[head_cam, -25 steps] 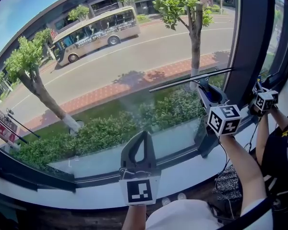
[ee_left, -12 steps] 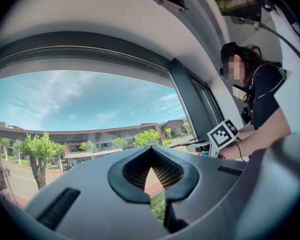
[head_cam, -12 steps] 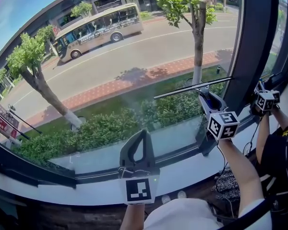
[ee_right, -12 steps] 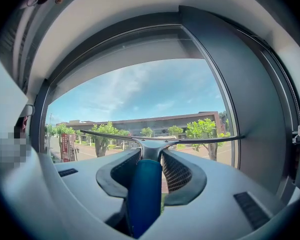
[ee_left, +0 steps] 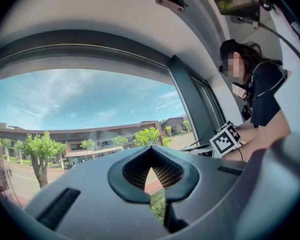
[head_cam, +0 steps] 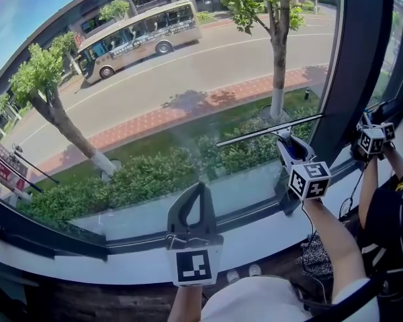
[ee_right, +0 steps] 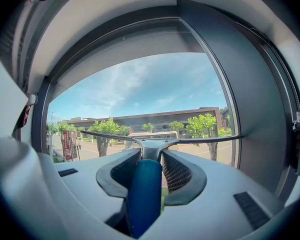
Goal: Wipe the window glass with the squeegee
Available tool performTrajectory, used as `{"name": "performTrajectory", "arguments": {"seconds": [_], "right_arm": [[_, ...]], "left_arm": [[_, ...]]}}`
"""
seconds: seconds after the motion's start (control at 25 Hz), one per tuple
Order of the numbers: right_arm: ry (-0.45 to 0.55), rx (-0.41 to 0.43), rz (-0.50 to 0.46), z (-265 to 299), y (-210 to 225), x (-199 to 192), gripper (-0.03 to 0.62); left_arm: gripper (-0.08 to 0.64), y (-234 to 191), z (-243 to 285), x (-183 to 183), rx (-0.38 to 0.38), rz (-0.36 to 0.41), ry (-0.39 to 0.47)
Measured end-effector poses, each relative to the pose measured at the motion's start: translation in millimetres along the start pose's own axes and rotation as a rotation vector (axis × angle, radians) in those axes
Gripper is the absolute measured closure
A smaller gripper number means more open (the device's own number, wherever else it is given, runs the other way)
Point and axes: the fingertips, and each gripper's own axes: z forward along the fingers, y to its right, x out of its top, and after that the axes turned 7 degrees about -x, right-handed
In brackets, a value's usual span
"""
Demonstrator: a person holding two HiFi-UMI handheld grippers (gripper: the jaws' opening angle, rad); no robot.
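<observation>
Squeegee [head_cam: 269, 131] blade meets window glass [head_cam: 154, 79], handle clamped in right gripper [head_cam: 289, 150].

Outside, a beige bus [head_cam: 141, 35] is on the road [head_cam: 215, 62], beyond a red brick pavement [head_cam: 188, 109] and a green hedge [head_cam: 144, 176]. A tree [head_cam: 277, 19] rises from the verge at the right. Indoors, a white sill [head_cam: 87, 263] runs below. A dark pillar [head_cam: 359, 59] stands at the right, near a person in a dark top [ee_left: 265, 89].

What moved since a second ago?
The right gripper, shut on the squeegee, drew it a little way down the window glass. The left gripper stayed where it was above the sill, shut and empty.
</observation>
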Motion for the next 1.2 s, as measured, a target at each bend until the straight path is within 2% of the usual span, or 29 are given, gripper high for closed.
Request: {"name": "performTrajectory", "arguments": {"seconds": [0.16, 0.4, 0.72, 0.92, 1.2], "right_arm": [[-0.013, 0.003, -0.023, -0.1, 0.3, -9.0, 0.456], [-0.039, -0.001, 0.025, 2.6, 5.2, -26.4, 0.456], [-0.082, 0.003, 0.004, 0.7, 3.5, -53.7, 0.456], [-0.112, 0.003, 0.04, 1.0, 8.4, -74.9, 0.456], [-0.14, 0.01, -0.013, 2.1, 6.9, -93.7, 0.456]], "left_arm": [[0.558, -0.2, 0.4, -2.1, 0.004, 0.0, -0.013], [0.558, 2.5, 4.7, -3.8, 0.007, 0.003, -0.028], [0.558, 1.5, 1.4, -9.4, 0.015, 0.014, -0.052], [0.558, 4.0, 2.0, -17.1, 0.016, 0.018, -0.073], [0.558, 3.4, 2.9, -25.6, 0.017, 0.023, -0.094]]}}
